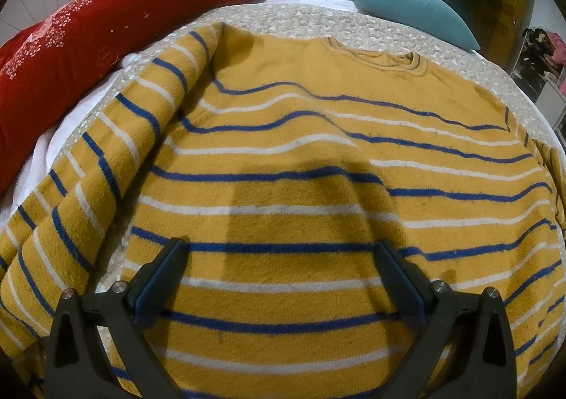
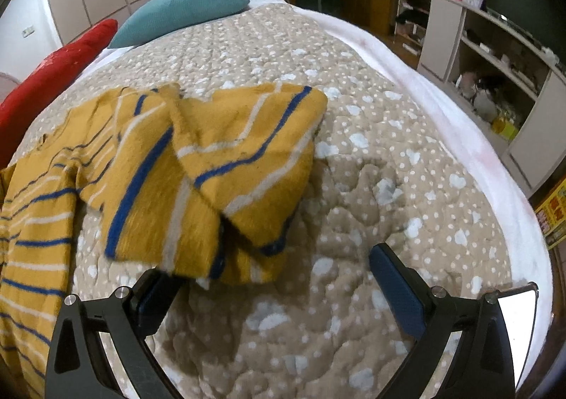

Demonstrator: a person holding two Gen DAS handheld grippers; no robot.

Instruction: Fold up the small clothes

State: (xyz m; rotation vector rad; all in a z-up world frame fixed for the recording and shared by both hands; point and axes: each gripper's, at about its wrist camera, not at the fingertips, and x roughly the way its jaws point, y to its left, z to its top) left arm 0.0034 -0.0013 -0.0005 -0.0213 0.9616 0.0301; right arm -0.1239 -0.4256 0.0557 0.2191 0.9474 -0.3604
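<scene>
A yellow sweater [image 1: 300,158] with blue and white stripes lies flat on the beige dotted quilt [image 1: 293,22], its neck at the far side. One sleeve [image 1: 106,165] runs down the left. My left gripper [image 1: 279,250] hovers open over the sweater's lower body, with nothing between its fingers. In the right wrist view the other sleeve [image 2: 212,165] lies bunched and doubled over on the quilt [image 2: 371,158], slightly blurred. My right gripper [image 2: 276,264] stands open just in front of it. The sleeve's cuff end covers the tip of the left finger [image 2: 155,296].
A red pillow [image 1: 88,34] and a teal pillow [image 1: 410,8] lie at the head of the bed. A white blanket [image 2: 452,123] lines the bed's right edge. Beyond it stand open shelves [image 2: 495,66] with clutter.
</scene>
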